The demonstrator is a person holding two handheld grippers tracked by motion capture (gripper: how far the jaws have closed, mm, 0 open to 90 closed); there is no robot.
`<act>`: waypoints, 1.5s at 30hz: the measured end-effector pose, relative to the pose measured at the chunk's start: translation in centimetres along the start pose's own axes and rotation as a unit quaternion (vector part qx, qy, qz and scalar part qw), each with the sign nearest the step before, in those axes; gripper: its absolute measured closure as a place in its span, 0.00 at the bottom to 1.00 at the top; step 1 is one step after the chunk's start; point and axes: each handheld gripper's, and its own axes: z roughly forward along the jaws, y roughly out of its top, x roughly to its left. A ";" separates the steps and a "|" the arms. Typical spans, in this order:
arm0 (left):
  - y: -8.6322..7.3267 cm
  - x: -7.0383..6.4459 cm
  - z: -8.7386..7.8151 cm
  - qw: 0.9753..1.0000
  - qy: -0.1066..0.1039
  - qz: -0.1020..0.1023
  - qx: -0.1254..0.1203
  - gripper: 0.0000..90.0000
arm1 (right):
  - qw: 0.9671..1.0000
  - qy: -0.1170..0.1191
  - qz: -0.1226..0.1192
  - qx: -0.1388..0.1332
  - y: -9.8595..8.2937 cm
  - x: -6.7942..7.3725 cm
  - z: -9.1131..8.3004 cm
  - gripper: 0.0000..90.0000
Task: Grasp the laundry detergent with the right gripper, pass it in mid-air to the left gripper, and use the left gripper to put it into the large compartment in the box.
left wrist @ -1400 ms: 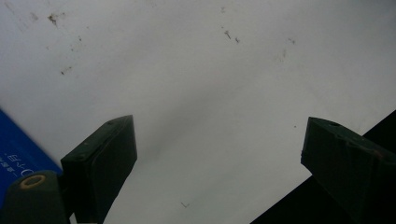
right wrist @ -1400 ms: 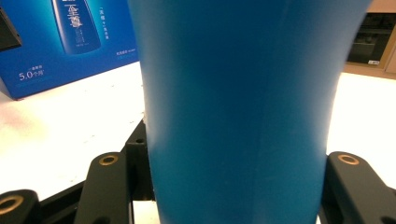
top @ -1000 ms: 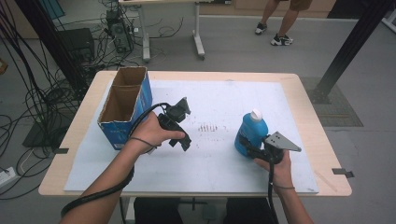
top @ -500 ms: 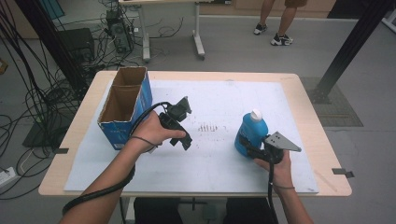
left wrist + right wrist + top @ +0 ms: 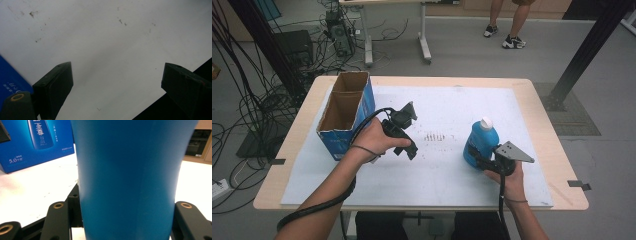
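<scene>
A blue bottle (image 5: 482,141) with a white cap stands upright on the white mat (image 5: 442,175) at the right. My right gripper (image 5: 473,155) is shut on its lower body. In the right gripper view the bottle (image 5: 130,170) sits squeezed between the two jaws of the right gripper (image 5: 122,220). My left gripper (image 5: 411,149) is held in the hand just right of the open blue cardboard box (image 5: 344,112), tilted down toward the mat. The left gripper (image 5: 117,66) is open, its jaws wide apart over bare mat with nothing between them.
The blue box (image 5: 37,142) stands at the table's left, open at the top, and its corner (image 5: 10,77) shows beside the left jaw. Faint dark marks (image 5: 434,136) dot the mat's middle. Cables, a desk frame and a standing person's legs (image 5: 507,25) lie beyond the table.
</scene>
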 end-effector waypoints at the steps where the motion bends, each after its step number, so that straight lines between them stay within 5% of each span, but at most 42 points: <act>1: 0.0 0.0 0.0 1.000 0.000 0.001 0.001 0.12 | 1.000 -0.001 0.000 0.000 0.0 0.0 0.0 0.47; 45: -0.1 0.0 0.0 1.000 0.004 -0.001 0.002 0.12 | 1.000 -0.003 0.001 -0.002 0.0 0.0 0.0 0.48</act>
